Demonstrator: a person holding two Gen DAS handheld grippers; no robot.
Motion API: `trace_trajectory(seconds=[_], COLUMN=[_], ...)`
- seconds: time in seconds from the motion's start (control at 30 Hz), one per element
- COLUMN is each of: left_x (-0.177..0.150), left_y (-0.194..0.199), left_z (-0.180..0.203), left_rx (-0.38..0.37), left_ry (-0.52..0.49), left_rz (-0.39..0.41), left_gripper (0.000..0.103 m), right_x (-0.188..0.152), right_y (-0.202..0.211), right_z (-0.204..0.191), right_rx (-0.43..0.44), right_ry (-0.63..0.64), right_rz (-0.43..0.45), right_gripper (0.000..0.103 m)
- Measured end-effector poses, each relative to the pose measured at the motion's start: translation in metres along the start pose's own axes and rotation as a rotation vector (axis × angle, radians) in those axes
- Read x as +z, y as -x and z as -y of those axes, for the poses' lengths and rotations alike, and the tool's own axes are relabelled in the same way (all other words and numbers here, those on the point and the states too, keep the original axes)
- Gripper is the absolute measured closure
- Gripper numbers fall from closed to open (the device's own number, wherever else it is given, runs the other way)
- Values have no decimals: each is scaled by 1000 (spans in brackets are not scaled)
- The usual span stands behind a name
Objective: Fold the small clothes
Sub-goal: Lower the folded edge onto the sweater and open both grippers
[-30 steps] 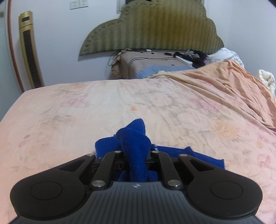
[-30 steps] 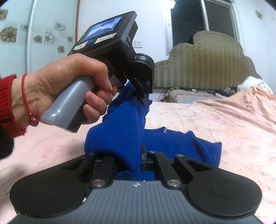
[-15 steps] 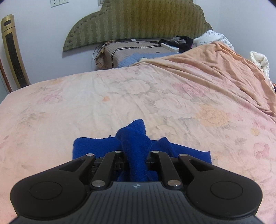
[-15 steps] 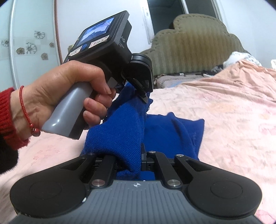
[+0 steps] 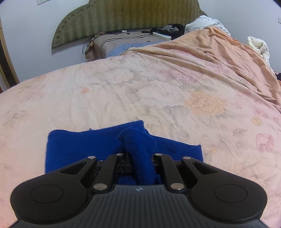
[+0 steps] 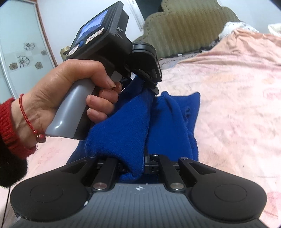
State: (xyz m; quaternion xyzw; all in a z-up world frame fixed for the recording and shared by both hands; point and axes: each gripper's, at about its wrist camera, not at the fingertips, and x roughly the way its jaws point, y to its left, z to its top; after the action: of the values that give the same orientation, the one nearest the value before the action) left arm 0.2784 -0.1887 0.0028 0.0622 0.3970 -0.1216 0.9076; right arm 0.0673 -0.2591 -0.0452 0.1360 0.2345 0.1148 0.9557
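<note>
A small blue knitted garment [image 5: 84, 143] lies partly on the pink floral bedsheet [image 5: 158, 91]. My left gripper [image 5: 138, 157] is shut on a bunched edge of it, which sticks out past the hidden fingertips. My right gripper [image 6: 133, 164] is shut on another edge of the same garment [image 6: 172, 119], lifted above the bed. In the right wrist view the left gripper [image 6: 151, 86], held in a hand with a red cuff, pinches the cloth just ahead and to the left. The fabric hangs folded between the two grippers.
A green padded headboard [image 5: 123, 15] stands at the far wall. A brown pillow [image 5: 119, 43] with cables and a remote lies below it. An orange blanket [image 5: 219, 47] is heaped at the right side of the bed.
Both grippers have moved forward and tipped downward over the bed, carrying the held edge over the rest of the garment. More of the blue cloth now lies flat ahead of the left gripper.
</note>
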Motion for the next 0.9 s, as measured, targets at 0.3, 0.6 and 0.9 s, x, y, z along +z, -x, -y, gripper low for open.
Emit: trace_trajectory(seconds=[0.3,0.6,0.9], left_x=[0,13,-44], left_y=[-8,33,74], left_z=[1,-2,-50], left_rx=[-43,-75,103], left_ry=[53,31,4], left_rz=[-10,143,179], left_gripper=[75,19,19], right_x=[-5,-6,-11], right_y=[-2,-6,-1], right_z=[23,32,71], right_rx=[59,112,239], right_ry=[-133,-197,-432], right_rz=[-17,-38,-17], right_gripper=[81,64,60])
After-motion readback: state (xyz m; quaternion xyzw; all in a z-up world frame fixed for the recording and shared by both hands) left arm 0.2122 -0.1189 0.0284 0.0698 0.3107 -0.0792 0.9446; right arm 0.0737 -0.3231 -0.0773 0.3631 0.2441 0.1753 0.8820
